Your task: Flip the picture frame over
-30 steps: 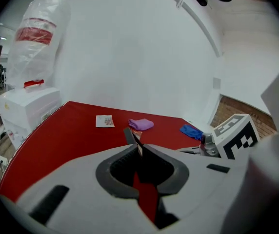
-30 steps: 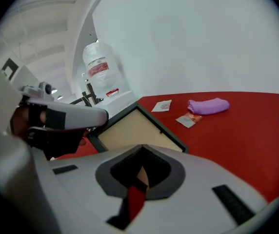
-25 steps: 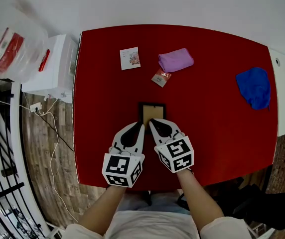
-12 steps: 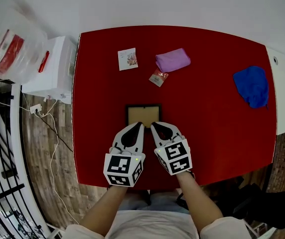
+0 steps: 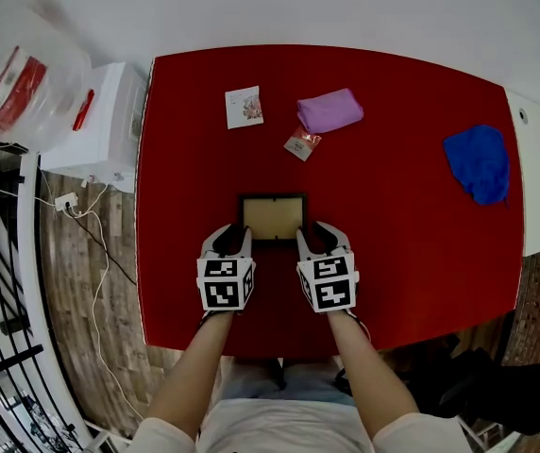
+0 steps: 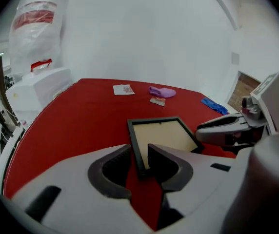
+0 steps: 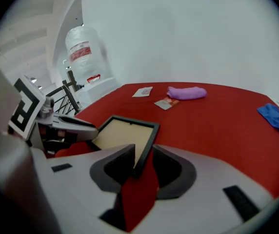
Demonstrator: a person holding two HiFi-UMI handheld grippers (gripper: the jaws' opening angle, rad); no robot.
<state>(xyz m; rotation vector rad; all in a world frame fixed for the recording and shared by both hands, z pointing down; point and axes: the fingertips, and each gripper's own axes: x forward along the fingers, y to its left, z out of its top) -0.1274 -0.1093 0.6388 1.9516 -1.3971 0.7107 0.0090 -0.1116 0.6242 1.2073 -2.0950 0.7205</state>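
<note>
A picture frame [image 5: 272, 217] lies flat near the front middle of a red table [image 5: 393, 262], its black rim around a plain tan panel that faces up. It is gripped from the near side by two hand-held grippers. The left gripper [image 5: 231, 238] has its jaws pressed onto the rim at the frame's left near corner, one jaw outside the rim and one on the tan panel. The right gripper [image 5: 313, 238] pinches the rim at the right near corner in the same way. The two tools sit side by side, close together but apart, with the person's bare forearms [image 5: 364, 376] running back from them toward the table's front edge. Farther back on the table, well clear of the frame, a small packet [image 5: 302, 143] lies just in front of a folded purple cloth [image 5: 330, 110], with a printed card [image 5: 244, 108] to their left. A crumpled blue cloth [image 5: 480, 163] rests near the table's right edge. Off the table's left rear corner stands a white box [image 5: 100, 125], and beside it a large clear water jug [image 5: 20, 74] with a red label.
</note>
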